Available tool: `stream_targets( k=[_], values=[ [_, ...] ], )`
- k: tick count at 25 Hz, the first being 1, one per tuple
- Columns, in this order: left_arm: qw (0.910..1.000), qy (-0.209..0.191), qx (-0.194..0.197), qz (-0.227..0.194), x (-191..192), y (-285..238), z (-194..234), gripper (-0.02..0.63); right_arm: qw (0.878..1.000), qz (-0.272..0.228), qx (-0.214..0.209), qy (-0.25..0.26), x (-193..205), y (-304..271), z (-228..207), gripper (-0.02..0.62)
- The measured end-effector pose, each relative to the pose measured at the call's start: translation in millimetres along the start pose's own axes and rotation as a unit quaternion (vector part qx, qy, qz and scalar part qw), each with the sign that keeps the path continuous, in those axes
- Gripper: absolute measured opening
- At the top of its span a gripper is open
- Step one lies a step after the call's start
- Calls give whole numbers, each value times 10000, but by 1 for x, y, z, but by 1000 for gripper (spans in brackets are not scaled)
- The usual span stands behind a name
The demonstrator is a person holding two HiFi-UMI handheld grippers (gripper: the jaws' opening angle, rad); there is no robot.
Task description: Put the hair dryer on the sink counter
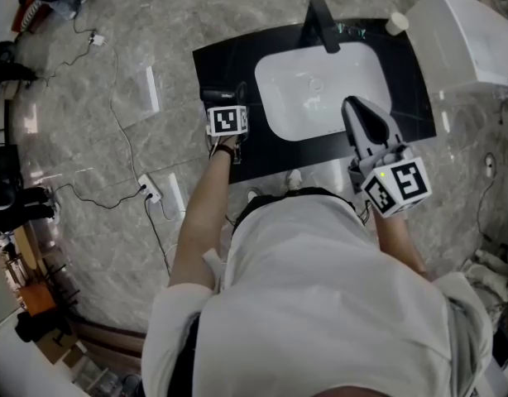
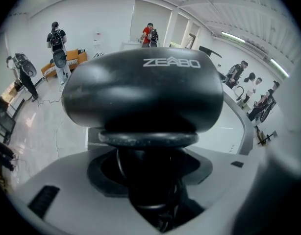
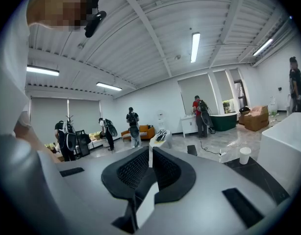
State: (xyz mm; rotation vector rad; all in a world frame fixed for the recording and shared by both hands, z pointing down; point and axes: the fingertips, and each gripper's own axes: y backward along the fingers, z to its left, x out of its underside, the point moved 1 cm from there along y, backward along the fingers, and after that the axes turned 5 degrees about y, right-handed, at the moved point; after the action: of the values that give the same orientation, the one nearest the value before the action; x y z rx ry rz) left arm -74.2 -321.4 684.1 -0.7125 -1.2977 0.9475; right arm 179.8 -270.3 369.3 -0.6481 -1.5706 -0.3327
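**Q:** Where is the hair dryer, and by what is it held?

**A:** The hair dryer (image 2: 143, 94) is gripped by the left gripper (image 2: 149, 177), whose jaws are closed wide upon its handle. The barrel is set crosswise, from 9 to 3 o'clock, at 12 o'clock of the gripper.

**Q:** On which relation is the coming move judged to depend?

**A:** The bare strip of bench (image 1: 213, 64) at 9 o'clock of the basin (image 1: 320, 89) is seen beneath the left gripper, so a short lowering is presumably required. The right gripper (image 1: 363, 116), empty with jaws together, is held farther off, at the basin's 4 o'clock.
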Motion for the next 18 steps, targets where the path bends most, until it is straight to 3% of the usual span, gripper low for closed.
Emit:
stream_targets(
  k=[3,6,15,18],
  values=[
    [9998,64,46,195,0,-3,-1,255,10000,-17,-47,6,-3,-3,-1,46],
    [9962,270,121,821,18,-8,-6,256,10000,-3,-54,7,-2,-3,-6,46],
    [9941,181,-11,1069,14,-15,-5,264,9999,-52,-88,-38,-1,0,-14,46],
    [9933,191,107,1133,15,-17,-12,272,9999,-74,-67,-72,0,2,-18,46]
  ],
)
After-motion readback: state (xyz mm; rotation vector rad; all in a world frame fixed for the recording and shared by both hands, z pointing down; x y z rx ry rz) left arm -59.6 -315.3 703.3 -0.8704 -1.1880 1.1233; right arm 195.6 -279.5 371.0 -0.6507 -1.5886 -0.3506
